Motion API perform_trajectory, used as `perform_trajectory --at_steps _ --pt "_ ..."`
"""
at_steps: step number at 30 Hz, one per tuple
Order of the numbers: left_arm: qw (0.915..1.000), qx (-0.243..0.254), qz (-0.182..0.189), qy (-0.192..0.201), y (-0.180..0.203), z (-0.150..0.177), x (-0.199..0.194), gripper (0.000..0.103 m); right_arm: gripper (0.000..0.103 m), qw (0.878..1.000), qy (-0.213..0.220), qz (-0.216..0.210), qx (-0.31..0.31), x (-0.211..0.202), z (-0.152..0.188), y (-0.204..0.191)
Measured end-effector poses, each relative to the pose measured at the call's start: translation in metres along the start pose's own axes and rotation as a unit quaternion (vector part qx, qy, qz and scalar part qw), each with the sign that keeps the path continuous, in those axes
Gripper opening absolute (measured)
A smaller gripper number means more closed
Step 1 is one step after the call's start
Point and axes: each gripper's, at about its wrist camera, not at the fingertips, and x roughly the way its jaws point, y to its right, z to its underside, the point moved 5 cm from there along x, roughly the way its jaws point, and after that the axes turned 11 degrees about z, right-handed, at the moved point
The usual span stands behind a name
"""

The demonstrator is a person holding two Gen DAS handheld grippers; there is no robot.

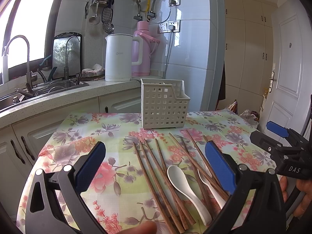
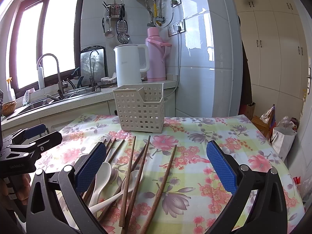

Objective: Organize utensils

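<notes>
- Left wrist view: your left gripper (image 1: 155, 162) hangs over the floral tablecloth (image 1: 78, 136) with its jaws wide apart and nothing between the blue pads (image 1: 89, 167).
- Directly ahead and below lies the heap of wooden chopsticks (image 1: 156, 175). Their long axes fan away from you toward the white perforated basket (image 1: 163, 105), tips far, butts near the lower edge.
- Two white spoons lie among them. The nearer-centre spoon (image 1: 185, 185) has its bowl pointing away and its handle running down-right. The second spoon (image 1: 210, 189) is partly hidden under chopsticks beside your right-hand pad.
- The basket stands upright at the far side of the table, well beyond the chopstick tips, and looks empty so far as the lattice shows.
- Your right gripper (image 1: 269, 132) shows at the right margin, off to the side of the pile; this view does not show clearly how its jaws stand.
- Right wrist view: your right gripper (image 2: 156, 165) is likewise spread wide and holds nothing.
- From here the pile sits left of centre, close to the left-hand pad (image 2: 89, 167); one chopstick (image 2: 161, 185) lies alone nearest the middle of the gap.
- The spoons (image 2: 101, 179) overlap under crossed chopsticks at lower left.
- Judgement: the sticks run roughly along both grippers' approach lines, so a grasp would need the wrist turned across them. The left gripper sits more squarely over the pile.
</notes>
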Motion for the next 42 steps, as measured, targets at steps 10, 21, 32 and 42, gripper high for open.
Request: perform_trajectory --at_steps 10,21,32,42 --pt "1.0000 0.000 0.000 0.000 0.000 0.000 -0.001 0.099 0.096 1.000 0.000 -0.001 0.000 0.000 0.000 0.000" --pt "1.0000 -0.001 0.000 -0.001 0.000 0.000 -0.001 0.099 0.096 1.000 0.000 0.000 0.000 0.000 0.000 0.000" --pt "1.0000 -0.002 -0.001 -0.001 -0.001 0.000 -0.002 0.099 0.096 1.000 -0.003 0.000 0.001 0.001 0.000 0.002" --pt "0.9957 -0.051 -0.008 -0.077 -0.022 0.021 0.017 0.098 0.096 0.986 -0.161 0.023 -0.016 0.049 0.032 0.005"
